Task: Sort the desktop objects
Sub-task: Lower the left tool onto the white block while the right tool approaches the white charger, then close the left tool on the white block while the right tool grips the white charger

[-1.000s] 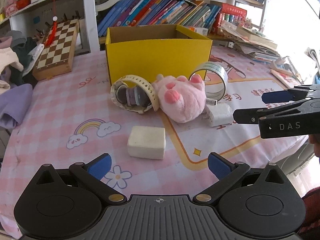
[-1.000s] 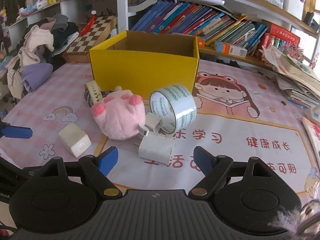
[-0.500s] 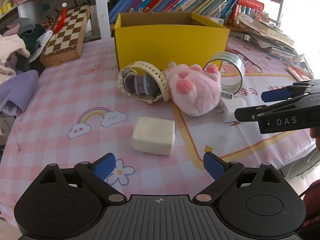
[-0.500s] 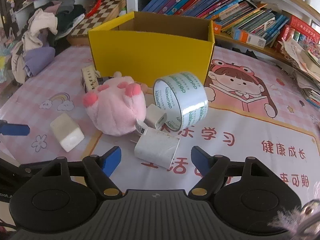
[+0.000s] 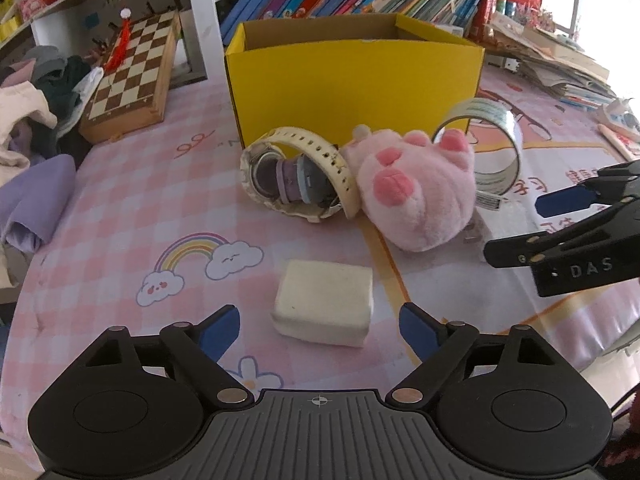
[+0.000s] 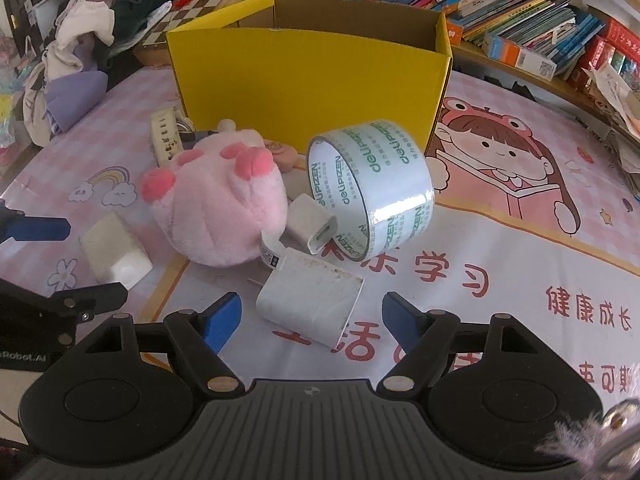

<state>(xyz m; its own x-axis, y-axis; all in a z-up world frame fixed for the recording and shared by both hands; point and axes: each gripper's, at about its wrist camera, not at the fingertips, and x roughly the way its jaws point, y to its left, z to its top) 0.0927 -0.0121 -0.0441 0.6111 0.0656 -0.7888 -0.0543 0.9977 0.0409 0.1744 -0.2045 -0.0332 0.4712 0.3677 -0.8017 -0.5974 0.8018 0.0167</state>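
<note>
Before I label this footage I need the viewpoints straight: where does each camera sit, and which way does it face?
Left wrist: sits on the left gripper, looking down along open fingers at the cream block; the right gripper intrudes at the right edge.
Right wrist: sits on the right gripper, looking down at the white charger; the left gripper's fingers show at the left edge.
Shared: yellow box, pink plush, tape roll.

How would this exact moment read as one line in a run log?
left gripper: open, closing around white block | right gripper: open, over white charger | yellow box: nothing visible inside
</note>
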